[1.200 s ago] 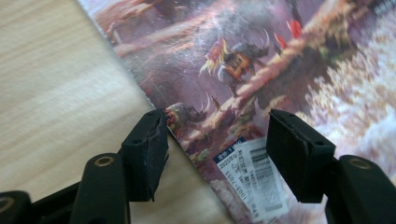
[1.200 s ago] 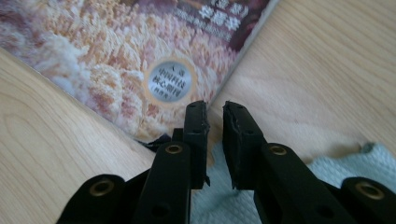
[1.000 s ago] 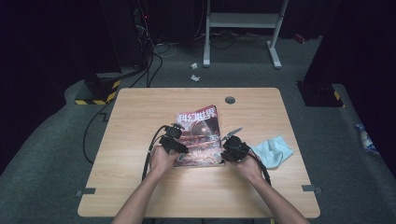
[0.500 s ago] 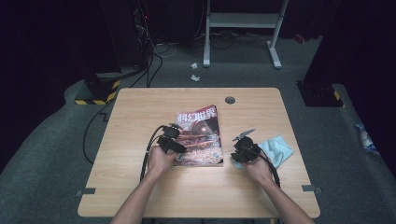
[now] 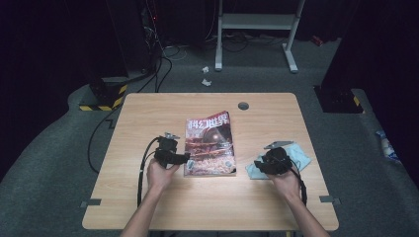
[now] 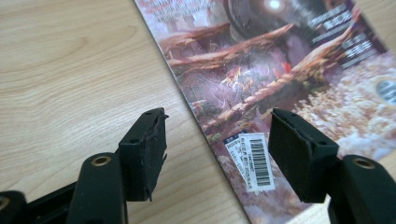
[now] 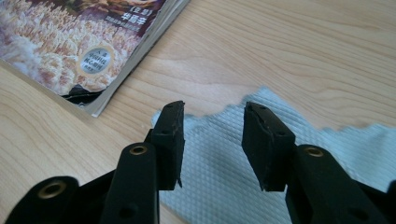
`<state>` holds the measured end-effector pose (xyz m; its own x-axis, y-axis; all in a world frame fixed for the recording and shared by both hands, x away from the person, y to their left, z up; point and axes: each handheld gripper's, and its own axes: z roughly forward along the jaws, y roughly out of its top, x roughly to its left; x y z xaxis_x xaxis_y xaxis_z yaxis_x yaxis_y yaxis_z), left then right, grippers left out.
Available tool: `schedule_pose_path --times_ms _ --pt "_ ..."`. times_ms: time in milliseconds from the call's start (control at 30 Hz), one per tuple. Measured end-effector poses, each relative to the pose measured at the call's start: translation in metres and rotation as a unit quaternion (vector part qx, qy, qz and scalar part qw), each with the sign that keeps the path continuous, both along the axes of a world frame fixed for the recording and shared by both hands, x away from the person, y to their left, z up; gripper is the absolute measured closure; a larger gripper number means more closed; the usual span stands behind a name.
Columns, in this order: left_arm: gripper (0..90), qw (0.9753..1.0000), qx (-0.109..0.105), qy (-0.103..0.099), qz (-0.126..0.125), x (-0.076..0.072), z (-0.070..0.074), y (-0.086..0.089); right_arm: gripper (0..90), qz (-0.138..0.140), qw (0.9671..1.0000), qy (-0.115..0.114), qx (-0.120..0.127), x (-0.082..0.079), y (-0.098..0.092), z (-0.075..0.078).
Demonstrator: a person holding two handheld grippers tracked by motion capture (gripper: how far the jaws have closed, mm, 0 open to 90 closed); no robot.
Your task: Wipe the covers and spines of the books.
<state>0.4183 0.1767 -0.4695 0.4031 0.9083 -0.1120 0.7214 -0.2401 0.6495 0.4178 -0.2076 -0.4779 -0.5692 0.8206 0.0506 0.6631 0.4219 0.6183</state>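
Left gripper (image 6: 217, 156) released, jaws straddling the magazine (image 5: 209, 144) spine edge mid-bench (image 5: 148, 113). Right gripper (image 7: 212, 142) released, hovering over the blue cloth (image 7: 233, 158) just right of it. Risk: thin cloth lies flat, so 2 jaws closing may skid and grab nothing.

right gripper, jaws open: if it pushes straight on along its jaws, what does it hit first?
Most likely the pale blue cloth: the right gripper points down at it, open jaws straddling its near edge. Past the cloth lies bare table; the magazine sits off to one side, out of line. Height above the cloth is unclear.
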Motion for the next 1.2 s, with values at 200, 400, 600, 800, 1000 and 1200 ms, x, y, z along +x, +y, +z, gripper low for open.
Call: schedule_pose_path --times_ms 200,400,600,800,1000,1200 --pt "36.0 0.9997 -0.012 -0.018 0.012 -0.015 -0.001 0.012 55.2 -0.021 0.9995 -0.016 0.017 -0.01 -0.021 0.001" --pt "35.7 0.9993 -0.02 -0.023 0.022 -0.027 -0.006 0.023 54.1 -0.041 0.9982 -0.023 0.037 -0.019 -0.039 0.0" --pt "35.4 0.9987 -0.03 -0.03 0.03 -0.038 -0.012 0.032 53.1 -0.053 0.9973 -0.022 0.046 -0.028 -0.051 -0.005" --pt "34.8 0.9975 -0.042 -0.041 0.04 -0.05 -0.019 0.041 52.5 -0.061 0.9966 -0.026 0.05 -0.038 -0.06 -0.011" --pt "34.2 0.9971 -0.038 -0.05 0.043 -0.06 -0.026 0.046 52.4 -0.068 0.9955 -0.041 0.051 -0.051 -0.068 -0.016" --pt "33.8 0.9963 -0.03 -0.063 0.051 -0.07 -0.034 0.049 48.5 -0.081 0.9941 -0.054 0.048 -0.067 -0.077 -0.026"
